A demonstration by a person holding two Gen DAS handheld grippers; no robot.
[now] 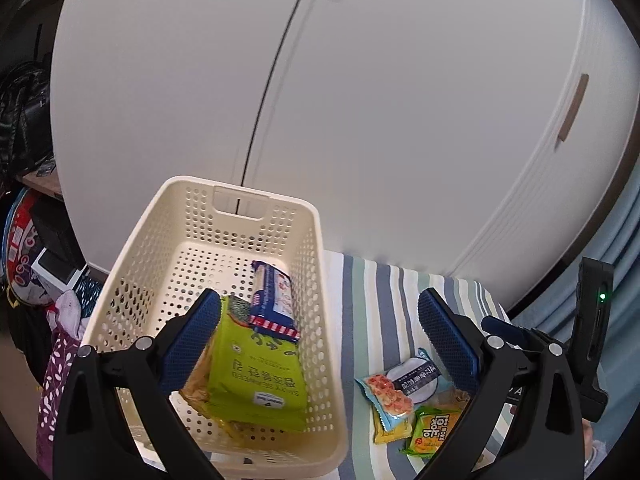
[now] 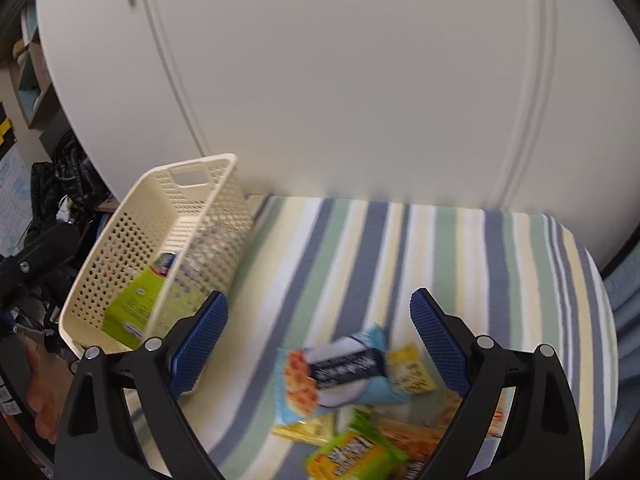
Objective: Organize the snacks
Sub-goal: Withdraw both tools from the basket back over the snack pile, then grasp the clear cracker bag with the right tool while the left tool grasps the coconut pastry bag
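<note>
Left gripper [image 1: 320, 328] was wide open, held nothing, hovered over cream basket [image 1: 132, 264]. Right gripper [image 2: 320, 324] also wide open and empty, above loose snack pile [image 2: 352, 396] on striped cloth [image 2: 460, 248].

Inside basket: green seaweed packet [image 1: 256, 372] lying flat, blue-white packet [image 1: 274, 300] on top of it, one tan packet [image 1: 196, 392] underneath; three seen. On cloth beside basket: light-blue packet [image 1: 400, 388], yellow packet [image 1: 390, 430], green-yellow packet [image 1: 434, 432]; right view blurred, exact count there unclear.

Soft even daylight; strong fisheye bending, dark corners; right-wrist view motion-blurred.
</note>
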